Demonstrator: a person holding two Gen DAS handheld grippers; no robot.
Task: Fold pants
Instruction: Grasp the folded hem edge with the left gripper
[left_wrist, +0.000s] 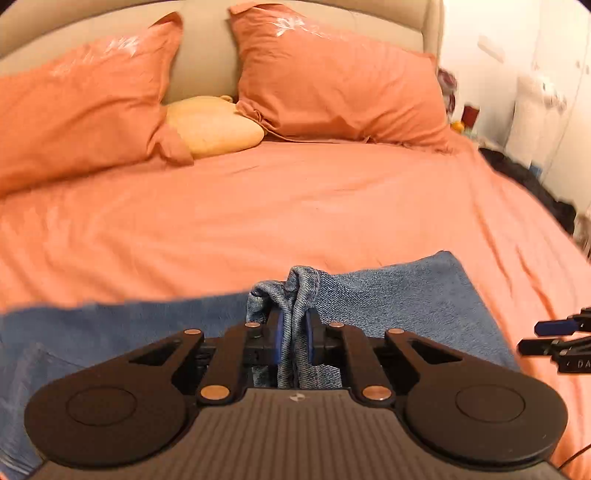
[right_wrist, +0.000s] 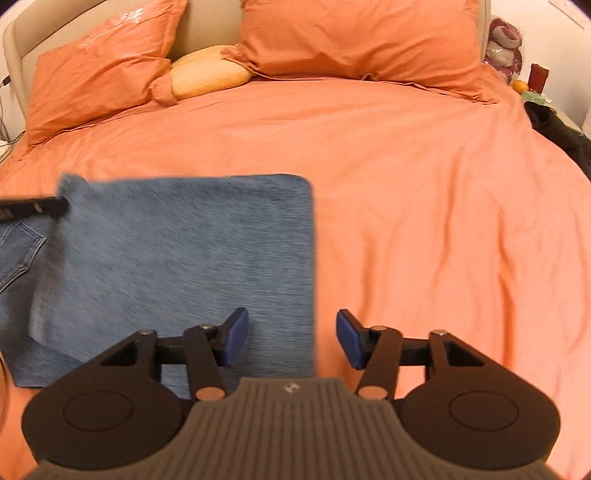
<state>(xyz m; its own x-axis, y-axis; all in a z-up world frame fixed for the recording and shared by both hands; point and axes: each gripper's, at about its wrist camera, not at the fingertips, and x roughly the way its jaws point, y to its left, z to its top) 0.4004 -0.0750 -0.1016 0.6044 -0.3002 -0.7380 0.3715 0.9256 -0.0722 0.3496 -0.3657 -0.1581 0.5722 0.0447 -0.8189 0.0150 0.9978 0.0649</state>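
So the jeans (right_wrist: 177, 266) are lying on the orange bedspread (right_wrist: 406, 221), near the foot end of the bed, already doubled over into a rough rectangle with a neat straight edge on the right side. At the far left of the right wrist view you can see a back pocket and its stitching poking out from under the folded layer.

The left claw (left_wrist: 294, 334) is angled down toward the bed and is clamped tight on a bunched-up fold of the denim, with the fabric sticking up past the blue pads (left_wrist: 277, 332) in a little crumpled peak. From the right wrist view the same claw shows up as a dark bar at the top left corner of the folded layer, and that corner looks lifted a bit off the rest (hard to say how far, it's blurry).

The right claw (right_wrist: 291, 338) also points downward, hovering over the right edge of the jeans, its jaws partway apart with nothing between them and not touching the cloth.

Further out: two orange pillows (left_wrist: 332, 81) leaning on a beige headboard (left_wrist: 207, 48), and a small yellow cushion (left_wrist: 214, 125) tucked between them. There's some dark clutter off the right side of the bed.
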